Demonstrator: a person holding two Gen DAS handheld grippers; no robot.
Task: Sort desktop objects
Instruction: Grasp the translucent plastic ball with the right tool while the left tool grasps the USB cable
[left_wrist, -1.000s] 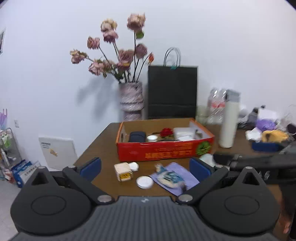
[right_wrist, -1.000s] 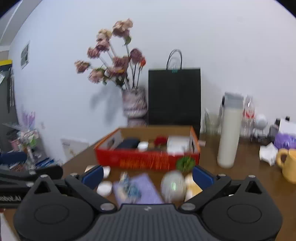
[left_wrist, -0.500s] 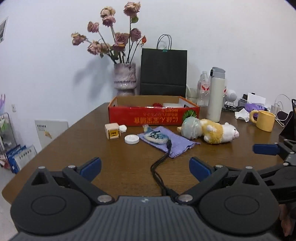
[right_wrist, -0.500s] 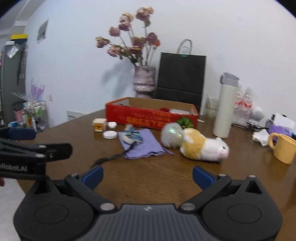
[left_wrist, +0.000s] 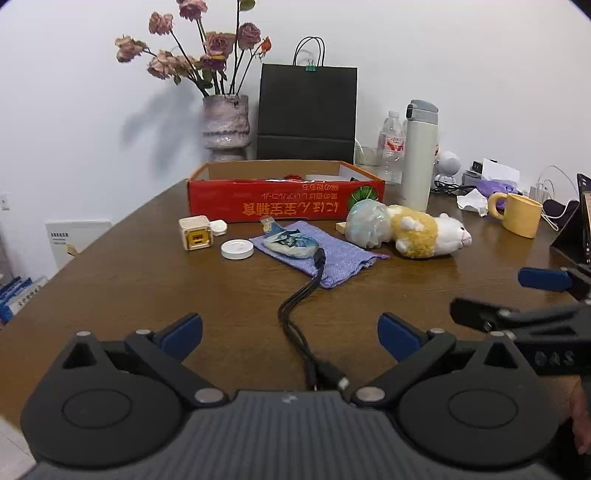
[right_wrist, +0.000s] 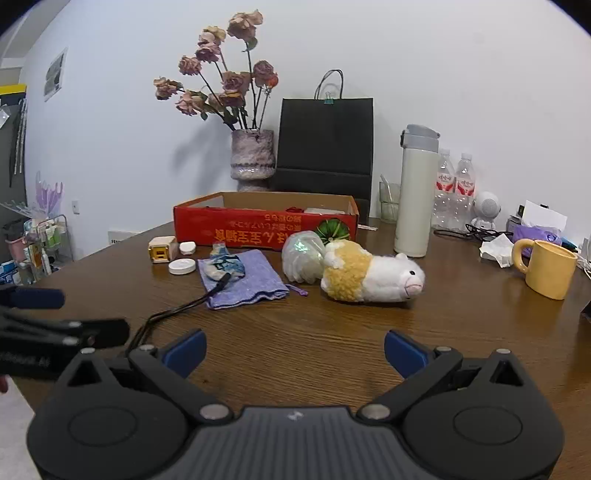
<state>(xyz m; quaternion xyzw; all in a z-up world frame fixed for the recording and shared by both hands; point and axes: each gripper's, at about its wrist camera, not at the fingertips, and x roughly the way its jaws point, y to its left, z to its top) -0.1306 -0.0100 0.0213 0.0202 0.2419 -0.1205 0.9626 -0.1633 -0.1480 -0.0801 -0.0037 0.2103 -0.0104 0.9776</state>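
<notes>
Grippers are both hovering low over the near edge of the brown table (left_wrist: 147, 280), the left gripper (left_wrist: 290, 334) and the right gripper (right_wrist: 294, 350) each with blue-padded fingers spread wide and gripping nothing. Beyond them a black cable (left_wrist: 295, 314) is trailing up onto a purple cloth (left_wrist: 332, 258), where a small wrapped packet (left_wrist: 290, 242) is lying. A plush toy (right_wrist: 369, 275) is lying on its side beside the cloth, just before the red cardboard box (right_wrist: 258, 229), while a white round disc (left_wrist: 237, 249) and a small cube (left_wrist: 195, 233) are sitting left of the cloth.

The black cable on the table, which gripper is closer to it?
Left. The black cable runs between the open left gripper fingers. The right gripper, open too, sits off to the cable's right.
</notes>
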